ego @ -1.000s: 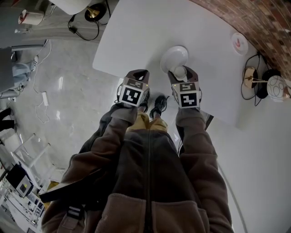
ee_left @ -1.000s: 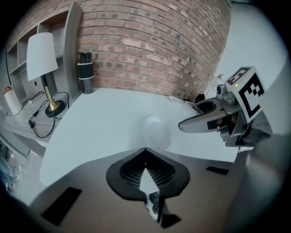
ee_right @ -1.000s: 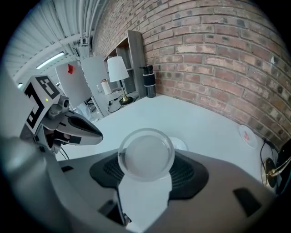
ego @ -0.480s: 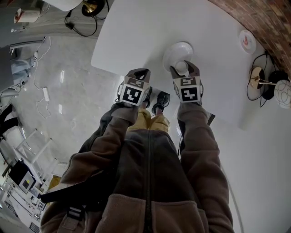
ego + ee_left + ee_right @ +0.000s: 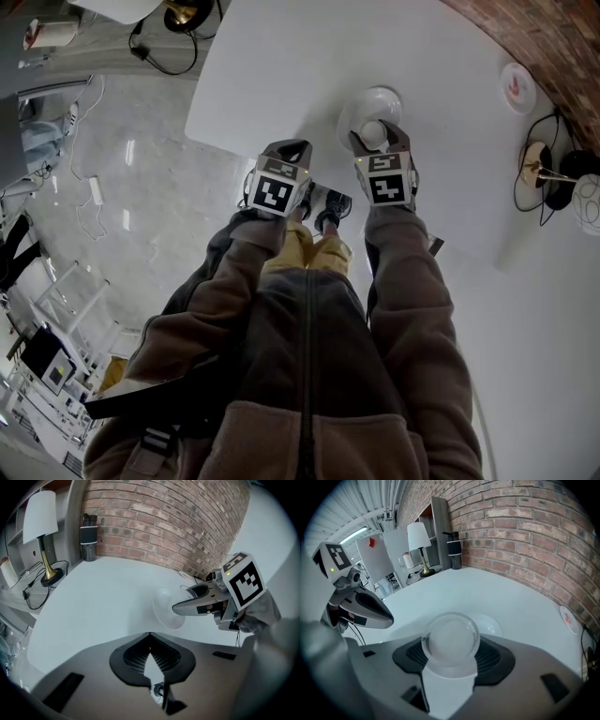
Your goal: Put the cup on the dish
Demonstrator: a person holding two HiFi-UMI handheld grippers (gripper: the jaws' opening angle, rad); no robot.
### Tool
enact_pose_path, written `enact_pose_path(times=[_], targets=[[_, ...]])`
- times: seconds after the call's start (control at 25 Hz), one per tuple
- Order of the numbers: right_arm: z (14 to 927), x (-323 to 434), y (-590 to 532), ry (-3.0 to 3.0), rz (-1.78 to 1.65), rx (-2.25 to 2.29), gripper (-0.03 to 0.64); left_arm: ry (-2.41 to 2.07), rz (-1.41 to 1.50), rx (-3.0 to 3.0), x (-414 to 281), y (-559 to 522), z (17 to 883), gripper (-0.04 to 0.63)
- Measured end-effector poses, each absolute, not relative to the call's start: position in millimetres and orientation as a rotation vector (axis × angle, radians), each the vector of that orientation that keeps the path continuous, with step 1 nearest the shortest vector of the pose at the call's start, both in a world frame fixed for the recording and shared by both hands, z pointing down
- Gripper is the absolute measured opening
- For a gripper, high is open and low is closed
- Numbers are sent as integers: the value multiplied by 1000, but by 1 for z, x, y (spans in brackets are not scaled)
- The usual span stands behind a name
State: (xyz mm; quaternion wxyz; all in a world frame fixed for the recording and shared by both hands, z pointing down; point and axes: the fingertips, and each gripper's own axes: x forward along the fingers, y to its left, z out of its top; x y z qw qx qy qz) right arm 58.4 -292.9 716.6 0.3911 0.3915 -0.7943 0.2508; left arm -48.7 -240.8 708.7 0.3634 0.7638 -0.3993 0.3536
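A white dish (image 5: 368, 101) lies on the white table (image 5: 281, 56). My right gripper (image 5: 378, 141) is shut on a clear frosted cup (image 5: 373, 134), held upright at the dish's near rim. In the right gripper view the cup (image 5: 450, 639) fills the space between the dark pads, with the dish (image 5: 490, 624) just beyond it. Whether the cup touches the dish is unclear. My left gripper (image 5: 284, 152) hovers at the table's near edge, shut on nothing, its pads (image 5: 161, 660) meeting at the tip. From there I see the dish (image 5: 164, 610) and the right gripper (image 5: 187, 605).
A small white disc with a red mark (image 5: 517, 88) lies at the table's far right. A lamp (image 5: 43, 531) and a black bottle (image 5: 87, 537) stand at the far end by the brick wall. Cables and round objects (image 5: 562, 178) lie on the floor to the right.
My right gripper has carried the cup forward, from short of the dish to its near rim. The left gripper has stayed at the table's edge.
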Motion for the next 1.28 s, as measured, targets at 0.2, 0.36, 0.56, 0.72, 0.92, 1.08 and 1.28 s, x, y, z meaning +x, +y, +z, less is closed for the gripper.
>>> enact_pose_path(times=[0.2, 0.36, 0.56, 0.72, 0.92, 1.08, 1.28], targets=[[722, 59, -296, -2016, 631, 990, 267, -1032, 911, 1959, -51, -241, 711, 5], [727, 60, -297, -2011, 633, 989, 267, -1037, 913, 1950, -54, -240, 714, 5], [729, 59, -300, -2017, 627, 985, 267, -1042, 914, 1940, -58, -242, 717, 5], [729, 58, -303, -2025, 609, 973, 268, -1053, 903, 1941, -61, -246, 718, 5], [730, 56, -304, -2033, 600, 954, 268, -1058, 900, 1931, -62, -246, 719, 6], [729, 56, -304, -2060, 599, 939, 268, -1059, 893, 1933, -61, -247, 715, 6], [725, 52, -302, -2122, 606, 923, 270, -1069, 890, 1930, -65, -245, 713, 6]])
